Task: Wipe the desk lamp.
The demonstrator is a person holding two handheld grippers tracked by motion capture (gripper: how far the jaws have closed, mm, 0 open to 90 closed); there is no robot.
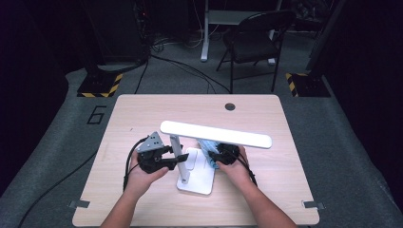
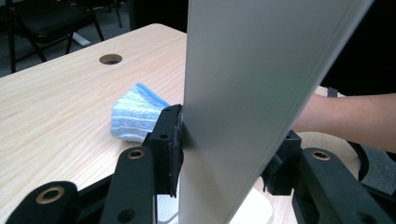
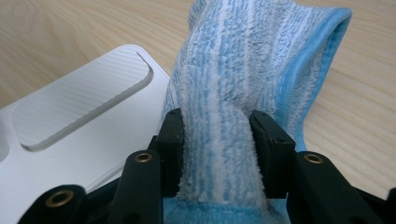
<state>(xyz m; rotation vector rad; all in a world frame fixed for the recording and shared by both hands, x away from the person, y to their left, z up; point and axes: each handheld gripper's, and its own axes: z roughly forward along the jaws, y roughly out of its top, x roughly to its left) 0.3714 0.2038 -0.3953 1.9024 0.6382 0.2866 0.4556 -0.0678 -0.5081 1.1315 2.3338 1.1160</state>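
A white desk lamp stands mid-table, with a long flat head, a slim upright post and a flat square base. My left gripper comes in from the left and is shut on the post, a pad pressed against each side. A blue striped cloth rests against the right edge of the base. My right gripper is shut on a fold of the cloth, right beside the grooved base. The left gripper view has the cloth lying behind the post.
The light wooden table has a round cable hole near its far edge. A black folding chair and equipment stands are on the floor beyond. The person's right forearm reaches in behind the post.
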